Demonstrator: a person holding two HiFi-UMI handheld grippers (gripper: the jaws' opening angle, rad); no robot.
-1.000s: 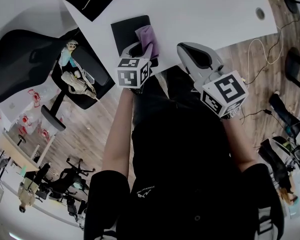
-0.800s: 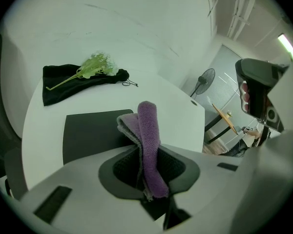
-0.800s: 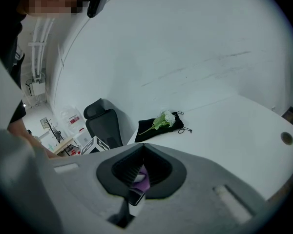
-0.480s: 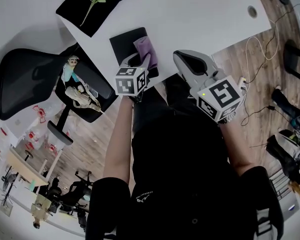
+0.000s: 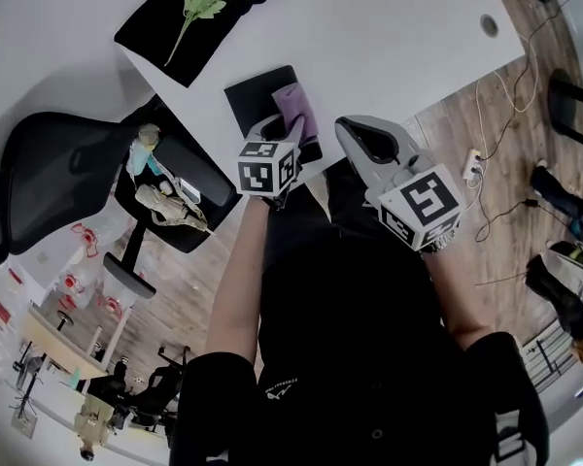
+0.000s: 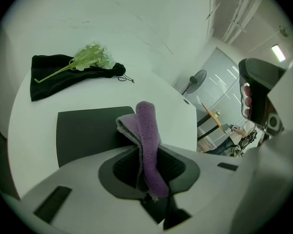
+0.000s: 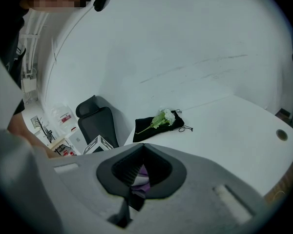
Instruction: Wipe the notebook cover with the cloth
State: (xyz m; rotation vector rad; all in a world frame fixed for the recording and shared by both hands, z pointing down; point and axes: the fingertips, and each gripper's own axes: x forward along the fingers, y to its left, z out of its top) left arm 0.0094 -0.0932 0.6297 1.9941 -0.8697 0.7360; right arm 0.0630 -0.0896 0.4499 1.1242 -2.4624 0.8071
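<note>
A dark notebook (image 5: 257, 100) lies flat near the front edge of the white table (image 5: 398, 37). A folded purple cloth (image 5: 297, 115) rests over its right part. My left gripper (image 5: 290, 130) is shut on that cloth. In the left gripper view the cloth (image 6: 147, 130) stands up between the jaws of the left gripper (image 6: 144, 150), with the notebook (image 6: 85, 130) just beyond. My right gripper (image 5: 348, 124) hovers at the table edge, right of the notebook, holding nothing. In the right gripper view the right gripper (image 7: 143, 146) has its tips together, and a bit of purple cloth shows behind the jaws.
A black pouch (image 5: 189, 13) with a sprig of white flowers (image 6: 88, 57) lies at the far left of the table. A black office chair (image 5: 58, 153) with small figurines (image 5: 165, 202) stands left of the table. Cables (image 5: 496, 95) lie on the wooden floor at right.
The head view has shifted, so the table sits lower in frame. My left gripper stays shut on the cloth over the notebook's right part. The right gripper has hardly moved.
</note>
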